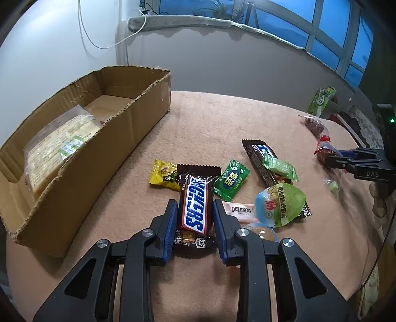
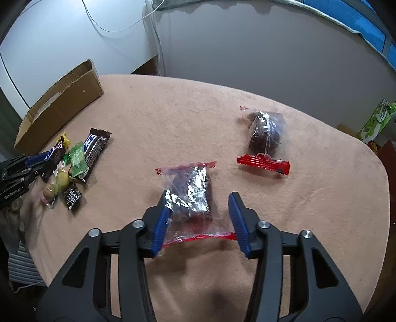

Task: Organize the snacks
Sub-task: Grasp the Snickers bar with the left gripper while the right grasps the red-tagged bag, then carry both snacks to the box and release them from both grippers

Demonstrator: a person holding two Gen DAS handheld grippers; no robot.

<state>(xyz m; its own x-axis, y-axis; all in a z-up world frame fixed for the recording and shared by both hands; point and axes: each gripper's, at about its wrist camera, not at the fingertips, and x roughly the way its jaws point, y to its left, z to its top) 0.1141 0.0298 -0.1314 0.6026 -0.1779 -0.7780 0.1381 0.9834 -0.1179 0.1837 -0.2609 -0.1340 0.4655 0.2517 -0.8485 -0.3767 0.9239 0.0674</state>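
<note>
Now I have the left gripper clamped on the chocolate bar mid-tabletop; right gripper fingers apart, straddling the clear packet. Pick-up step; next, squeeze, lift, carry to the box at the left edge.

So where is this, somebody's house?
Probably a room at home: a blanket-covered table with loose snacks like a Snickers, a cardboard box, and a big window with plants.

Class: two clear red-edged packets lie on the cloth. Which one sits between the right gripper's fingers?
The nearer, flatter packet; the other packet, holding a round dark ball, lies apart, farther away.
</note>
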